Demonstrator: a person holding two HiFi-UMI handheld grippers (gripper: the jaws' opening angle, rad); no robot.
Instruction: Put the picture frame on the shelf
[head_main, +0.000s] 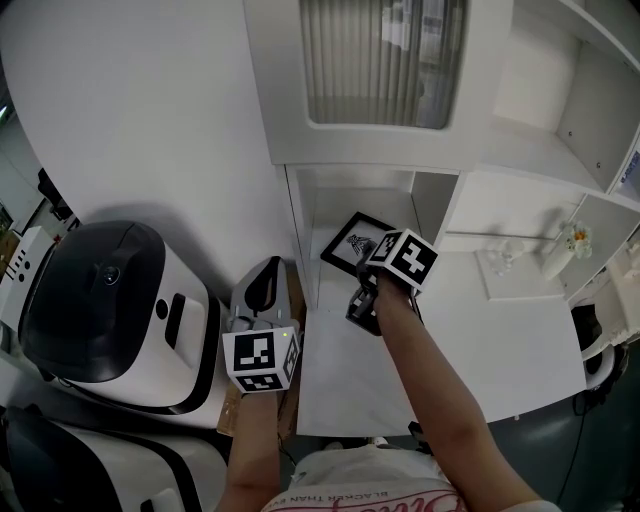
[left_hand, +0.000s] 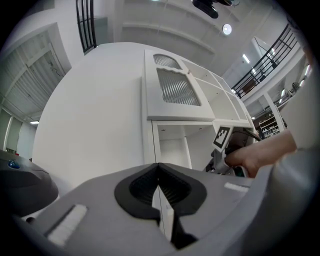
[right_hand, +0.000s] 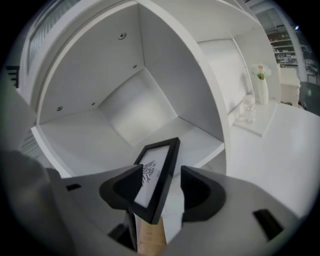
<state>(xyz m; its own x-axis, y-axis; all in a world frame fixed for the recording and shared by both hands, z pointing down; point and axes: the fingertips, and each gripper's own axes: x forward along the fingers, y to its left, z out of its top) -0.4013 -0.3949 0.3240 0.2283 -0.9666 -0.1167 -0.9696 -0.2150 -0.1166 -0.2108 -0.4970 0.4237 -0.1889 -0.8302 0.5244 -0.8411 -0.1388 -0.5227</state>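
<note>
Two views split the story: my right gripper view shows the right gripper (right_hand: 160, 176) spread wide around the black picture frame (right_hand: 156, 172), while the head view places it tilted at the mouth of the white shelf's (head_main: 345, 205) lower compartment. My left gripper (left_hand: 159, 187) sits pinched together, empty.

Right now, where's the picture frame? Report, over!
Left gripper shut, empty. Right gripper open, picture frame tilted between its jaws, at the lower shelf opening. Nothing in the way.
</note>
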